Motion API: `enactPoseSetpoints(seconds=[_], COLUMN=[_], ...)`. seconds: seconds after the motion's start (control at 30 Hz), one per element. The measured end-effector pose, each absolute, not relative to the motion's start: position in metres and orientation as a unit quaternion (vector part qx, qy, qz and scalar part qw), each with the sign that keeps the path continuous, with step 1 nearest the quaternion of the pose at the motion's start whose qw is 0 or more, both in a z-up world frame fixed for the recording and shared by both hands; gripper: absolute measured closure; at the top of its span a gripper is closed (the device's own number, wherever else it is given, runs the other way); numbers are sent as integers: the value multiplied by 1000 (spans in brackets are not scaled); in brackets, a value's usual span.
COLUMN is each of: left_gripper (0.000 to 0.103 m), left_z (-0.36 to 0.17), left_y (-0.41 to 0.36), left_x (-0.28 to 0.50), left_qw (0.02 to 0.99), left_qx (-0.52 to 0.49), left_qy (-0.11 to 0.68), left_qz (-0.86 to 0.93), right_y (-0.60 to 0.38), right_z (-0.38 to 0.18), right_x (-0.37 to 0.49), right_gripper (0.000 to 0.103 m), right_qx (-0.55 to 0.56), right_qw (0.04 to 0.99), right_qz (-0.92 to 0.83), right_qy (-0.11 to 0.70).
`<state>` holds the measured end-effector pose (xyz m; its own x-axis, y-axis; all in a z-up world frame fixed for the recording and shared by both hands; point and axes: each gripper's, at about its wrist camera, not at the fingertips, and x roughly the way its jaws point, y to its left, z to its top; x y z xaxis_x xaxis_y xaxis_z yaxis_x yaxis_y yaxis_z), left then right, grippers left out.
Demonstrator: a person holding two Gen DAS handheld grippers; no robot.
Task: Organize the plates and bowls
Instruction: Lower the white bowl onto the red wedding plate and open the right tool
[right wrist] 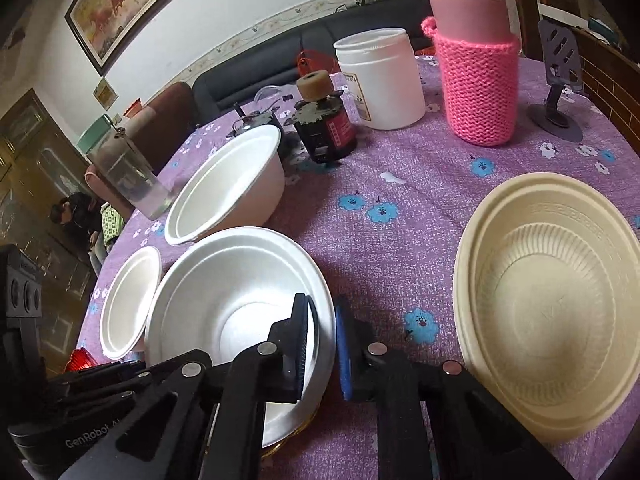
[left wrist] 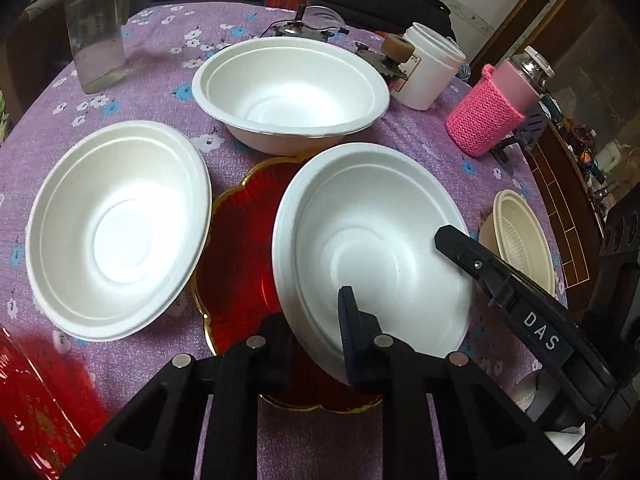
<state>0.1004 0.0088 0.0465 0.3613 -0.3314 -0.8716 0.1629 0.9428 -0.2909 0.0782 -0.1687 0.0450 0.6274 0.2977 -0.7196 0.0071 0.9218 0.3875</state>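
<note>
Three white foam bowls are on the purple cloth. The near bowl [left wrist: 372,240] sits tilted on a red gold-rimmed plate [left wrist: 240,248]. My left gripper [left wrist: 316,320] straddles this bowl's near rim, one finger inside [left wrist: 348,320], one outside below it. My right gripper [right wrist: 324,344] straddles the same bowl's [right wrist: 232,292] right rim, with a small gap between the fingers. Another white bowl [left wrist: 116,228] lies left and a third [left wrist: 292,88] behind. A cream ribbed bowl [right wrist: 552,300] lies right.
A pink knitted bottle [right wrist: 476,76], a white jar [right wrist: 380,80], a small black and red device [right wrist: 324,128], a glass jar [left wrist: 96,24] and a phone stand [right wrist: 556,76] stand at the back. A red box [left wrist: 36,408] is near left.
</note>
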Motion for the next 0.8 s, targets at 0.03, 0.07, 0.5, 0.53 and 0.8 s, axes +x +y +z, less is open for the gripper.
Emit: enactPoseSetpoints(seconds=[0.03, 0.07, 0.5, 0.53, 0.8], left_gripper=[85, 85, 85, 85, 85], left_z=[48, 50, 93, 98, 110], left_y=[9, 9, 40, 49, 125], left_x=[98, 96, 43, 35, -14], left_qw=[823, 824, 858, 862, 877], left_qx=[-77, -76, -74, -77, -112], left_qy=[543, 541, 490, 484, 460], left_qz=[-151, -152, -137, -132, -79], right_y=[-169, -169, -140, -135, -62], right_z=[48, 50, 93, 96, 112], right_x=[76, 74, 30, 27, -3], right_gripper=[89, 89, 89, 89, 89], right_qx=[181, 181, 165, 163, 136], right_qw=[885, 887, 900, 900, 895], right_qz=[83, 84, 118, 123, 189], right_qy=[420, 417, 386, 385, 381])
